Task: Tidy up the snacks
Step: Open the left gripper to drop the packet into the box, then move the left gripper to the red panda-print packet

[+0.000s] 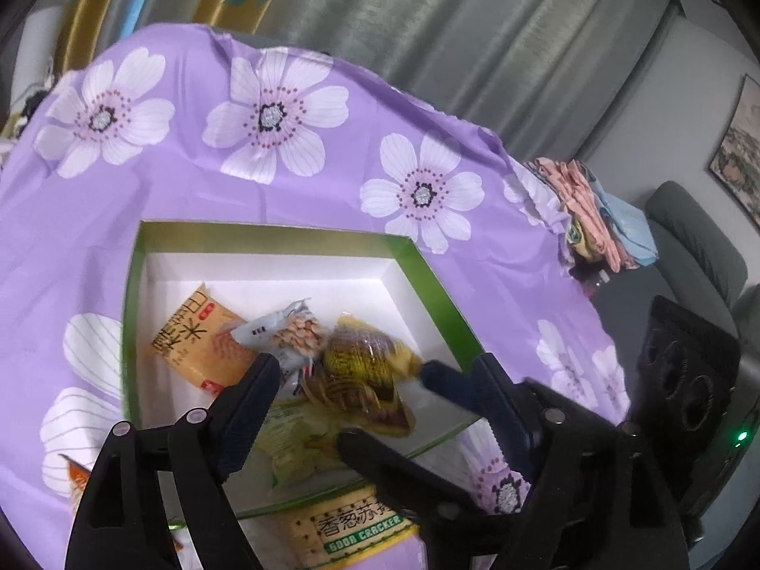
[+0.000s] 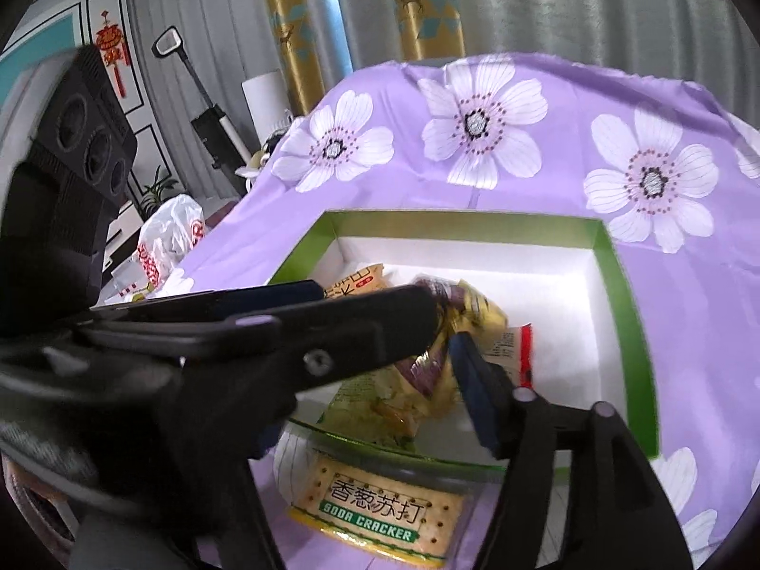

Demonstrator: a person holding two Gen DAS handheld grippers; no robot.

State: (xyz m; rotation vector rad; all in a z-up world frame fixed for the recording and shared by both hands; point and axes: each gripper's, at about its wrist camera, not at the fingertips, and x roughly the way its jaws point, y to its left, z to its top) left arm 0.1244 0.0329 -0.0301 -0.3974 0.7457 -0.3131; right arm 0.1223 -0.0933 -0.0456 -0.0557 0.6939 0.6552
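A green-rimmed box (image 1: 430, 280) with a white inside sits on the purple flowered cloth and holds several snack packets. In the left wrist view an orange rice cracker packet (image 1: 199, 337), a nut packet (image 1: 289, 332) and a yellow-brown packet (image 1: 365, 361) lie in it. My left gripper (image 1: 375, 363) is open above the box. The right gripper's fingers (image 1: 446, 375) reach in from the right and touch the yellow-brown packet. In the right wrist view my right gripper (image 2: 446, 318) is closed on that yellow-brown packet (image 2: 475, 308) over the box (image 2: 627, 332). A soda cracker packet (image 2: 380, 517) lies in front of the box.
A green-white packet (image 1: 294, 446) lies at the box's near wall. An orange packet (image 1: 76, 475) shows at the left edge. Folded cloths (image 1: 593, 209) are stacked at the table's far right. A white plastic bag (image 2: 171, 237) lies at the left.
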